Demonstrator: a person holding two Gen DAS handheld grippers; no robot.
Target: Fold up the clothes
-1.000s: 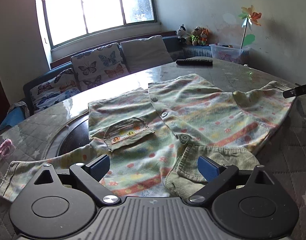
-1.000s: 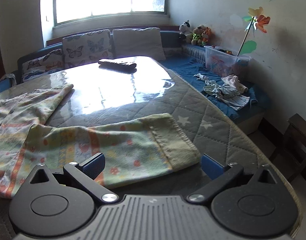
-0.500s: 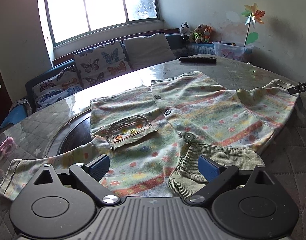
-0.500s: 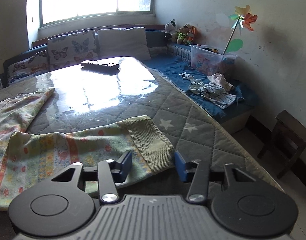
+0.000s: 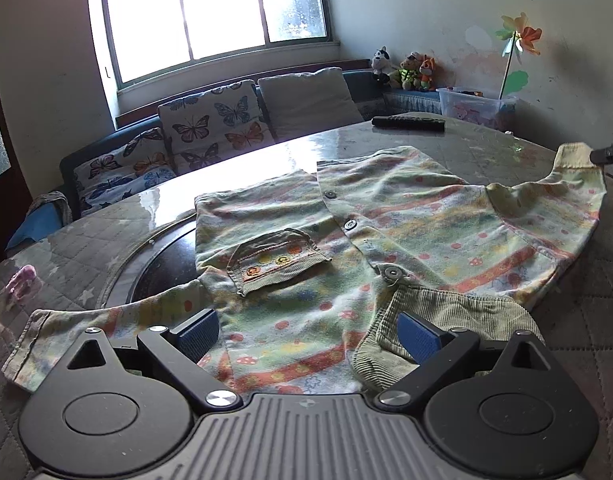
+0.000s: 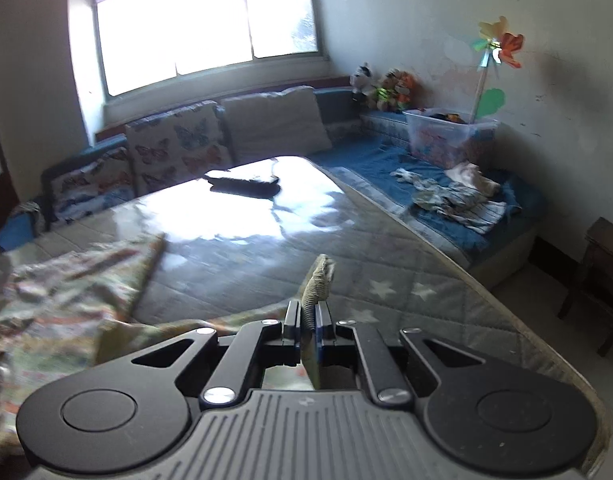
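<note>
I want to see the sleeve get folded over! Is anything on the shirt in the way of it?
Nothing visible blocks it. The right gripper has its jaws shut on the sleeve cuff, and the shirt front lies bare. The remote sits farther back on the table, off the shirt.

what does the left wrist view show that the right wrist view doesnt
Left wrist only: the striped button-up child's shirt spread out whole, its embroidered corduroy pocket, and the open left gripper.

Right wrist only: the right gripper shut on the ribbed sleeve cuff, and the clothes heap on the blue bench.

Both: the black remote control, the paper pinwheel.
</note>
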